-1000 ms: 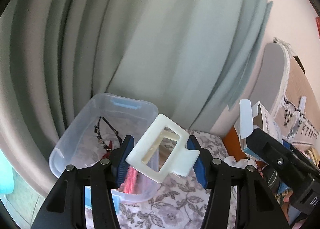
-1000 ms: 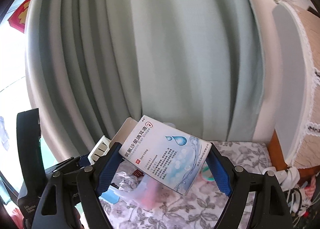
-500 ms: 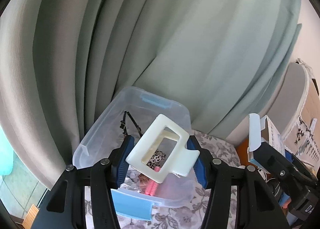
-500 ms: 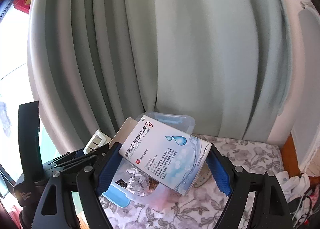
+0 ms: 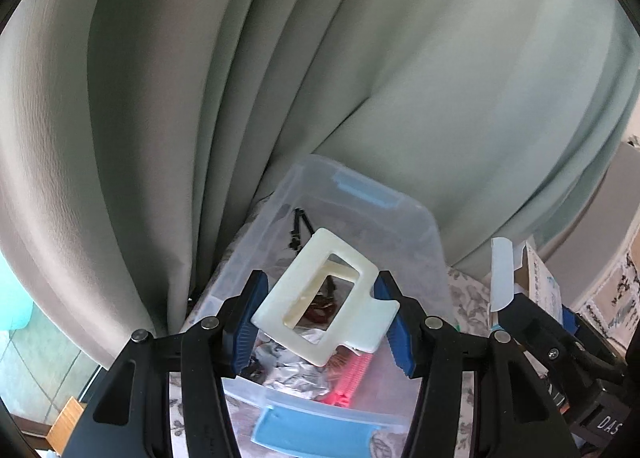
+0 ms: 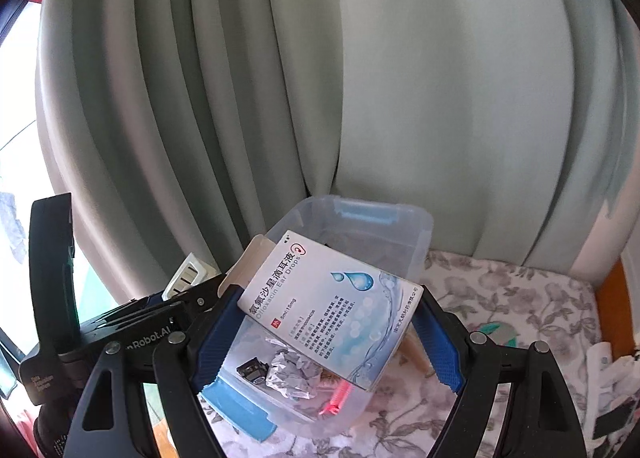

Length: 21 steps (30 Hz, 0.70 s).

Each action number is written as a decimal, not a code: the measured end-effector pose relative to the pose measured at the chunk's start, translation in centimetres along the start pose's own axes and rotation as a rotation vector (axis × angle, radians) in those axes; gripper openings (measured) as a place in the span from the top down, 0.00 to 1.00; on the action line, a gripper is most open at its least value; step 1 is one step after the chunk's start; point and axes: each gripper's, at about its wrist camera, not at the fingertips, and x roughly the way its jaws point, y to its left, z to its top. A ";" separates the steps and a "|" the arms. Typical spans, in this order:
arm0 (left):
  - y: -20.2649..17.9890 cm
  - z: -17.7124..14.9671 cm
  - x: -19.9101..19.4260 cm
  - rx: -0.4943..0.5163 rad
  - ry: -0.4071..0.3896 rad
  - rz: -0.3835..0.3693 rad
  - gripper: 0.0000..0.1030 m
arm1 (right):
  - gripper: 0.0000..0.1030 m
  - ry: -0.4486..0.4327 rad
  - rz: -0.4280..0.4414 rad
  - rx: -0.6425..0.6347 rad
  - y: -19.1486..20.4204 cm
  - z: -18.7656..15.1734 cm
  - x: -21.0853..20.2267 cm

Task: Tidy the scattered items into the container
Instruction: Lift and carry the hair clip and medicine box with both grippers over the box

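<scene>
My left gripper (image 5: 324, 310) is shut on a cream rectangular hair claw clip (image 5: 326, 304), held above a clear plastic container (image 5: 400, 214) with blue latches. Inside the bin lie a pink comb (image 5: 354, 378), crumpled foil (image 5: 296, 372) and a dark hairband (image 5: 298, 226). My right gripper (image 6: 316, 318) is shut on a white and blue ear drops box (image 6: 332, 306), which hangs over the container (image 6: 416, 250). The left gripper (image 6: 188, 298) with its clip shows at the left of the right wrist view. The right gripper's box (image 5: 536, 282) shows at the right of the left wrist view.
A pale green curtain (image 5: 320, 78) hangs right behind the container. The container stands on a floral cloth (image 6: 500, 298). A wooden edge (image 6: 612, 306) and cables (image 6: 600, 362) are at the far right. A window and tiled floor (image 5: 32, 358) lie to the left.
Both grippers have moved forward and down toward the container, which now sits larger and more under the held clip and box. Both grips are unchanged.
</scene>
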 end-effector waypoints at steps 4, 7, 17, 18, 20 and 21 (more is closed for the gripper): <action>0.4 0.0 0.8 -0.007 0.016 0.000 0.45 | 0.17 0.026 0.016 0.010 0.1 0.0 1.7; 0.4 -0.3 0.5 -0.001 0.030 0.001 0.45 | 0.17 0.046 0.036 0.030 -0.1 0.0 2.8; 0.7 -0.8 2.0 -0.009 0.081 0.044 0.45 | 0.17 0.125 0.045 0.062 -1.4 -0.8 6.2; 0.7 -0.8 2.1 -0.011 0.085 0.047 0.45 | 0.16 0.128 0.046 0.066 -1.4 -0.9 6.4; 0.7 -0.8 2.2 -0.012 0.092 0.046 0.45 | 0.16 0.135 0.049 0.071 -1.5 -1.1 6.8; 0.8 -0.8 2.3 -0.011 0.094 0.051 0.45 | 0.16 0.137 0.050 0.072 -1.5 -1.1 6.9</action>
